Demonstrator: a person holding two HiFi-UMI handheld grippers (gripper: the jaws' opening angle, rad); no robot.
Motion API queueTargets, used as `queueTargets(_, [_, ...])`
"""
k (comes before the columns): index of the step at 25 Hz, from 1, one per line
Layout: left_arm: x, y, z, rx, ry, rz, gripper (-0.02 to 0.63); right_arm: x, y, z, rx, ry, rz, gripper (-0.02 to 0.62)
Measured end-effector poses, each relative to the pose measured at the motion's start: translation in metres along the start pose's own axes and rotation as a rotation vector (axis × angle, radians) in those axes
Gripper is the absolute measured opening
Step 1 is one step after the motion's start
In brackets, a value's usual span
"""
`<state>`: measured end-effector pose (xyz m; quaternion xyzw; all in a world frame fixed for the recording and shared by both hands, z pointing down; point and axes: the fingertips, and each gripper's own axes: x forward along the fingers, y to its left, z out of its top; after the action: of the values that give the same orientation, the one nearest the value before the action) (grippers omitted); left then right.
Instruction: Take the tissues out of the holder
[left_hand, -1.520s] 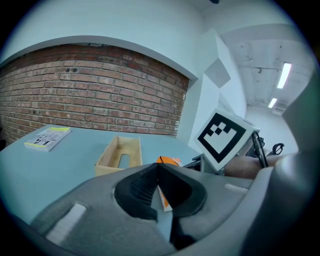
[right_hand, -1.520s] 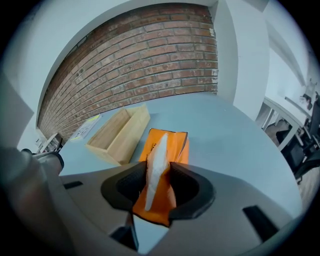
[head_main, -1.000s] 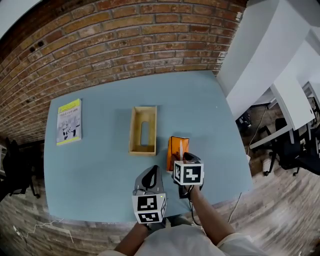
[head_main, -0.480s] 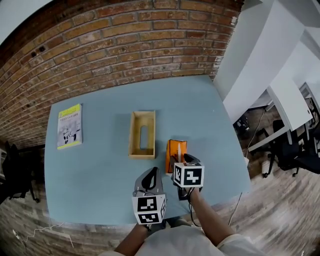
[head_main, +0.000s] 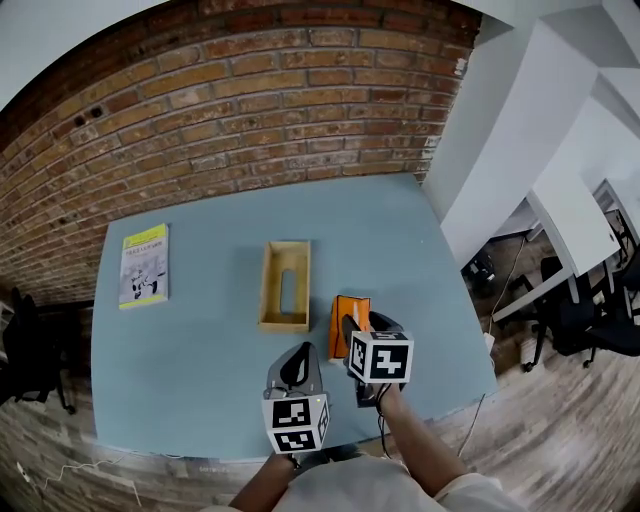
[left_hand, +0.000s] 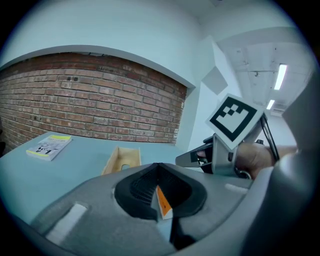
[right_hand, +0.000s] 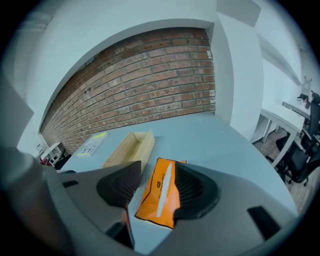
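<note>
The wooden tissue holder (head_main: 268, 292) lies empty in the middle of the blue table, also seen in the left gripper view (left_hand: 119, 159) and the right gripper view (right_hand: 129, 148). An orange tissue pack (head_main: 349, 310) lies flat on the table just right of it. My right gripper (head_main: 360, 323) reaches over the pack's near end. In its own view the pack (right_hand: 160, 192) lies between the jaws with a gap on the left side, and this gripper (right_hand: 157, 171) is open. My left gripper (head_main: 300, 358) hovers nearer the front edge, its jaws (left_hand: 159, 167) shut and empty.
A yellow and white booklet (head_main: 143, 264) lies at the table's left. A brick wall runs behind the table. White desks and dark office chairs (head_main: 580, 305) stand to the right, past the table's edge (head_main: 470, 300).
The head view has tilted, so the table sits lower in the picture. The pack, the holder and both grippers keep much the same places relative to each other.
</note>
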<state>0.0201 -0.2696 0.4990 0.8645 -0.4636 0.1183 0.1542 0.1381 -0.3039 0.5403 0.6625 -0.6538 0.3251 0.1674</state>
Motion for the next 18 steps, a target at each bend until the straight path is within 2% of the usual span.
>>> queueTargets(3, [-0.004, 0.000, 0.007, -0.005, -0.018, 0.005, 0.005, -0.012, 0.001, 0.013, -0.001, -0.038, 0.007, 0.212])
queueTargets(7, [-0.013, 0.001, 0.023, -0.010, -0.060, 0.013, 0.005, -0.033, 0.001, 0.029, -0.013, -0.090, 0.016, 0.132])
queueTargets(9, [-0.015, 0.002, 0.029, -0.003, -0.074, 0.019, 0.005, -0.043, 0.002, 0.032, -0.006, -0.100, 0.040, 0.119])
queueTargets(13, [-0.019, 0.006, 0.034, 0.008, -0.084, 0.032, 0.005, -0.059, 0.002, 0.032, -0.002, -0.119, 0.057, 0.051])
queueTargets(18, [-0.024, 0.009, 0.039, 0.021, -0.093, 0.039, 0.005, -0.066, 0.001, 0.016, 0.008, -0.109, 0.081, 0.021])
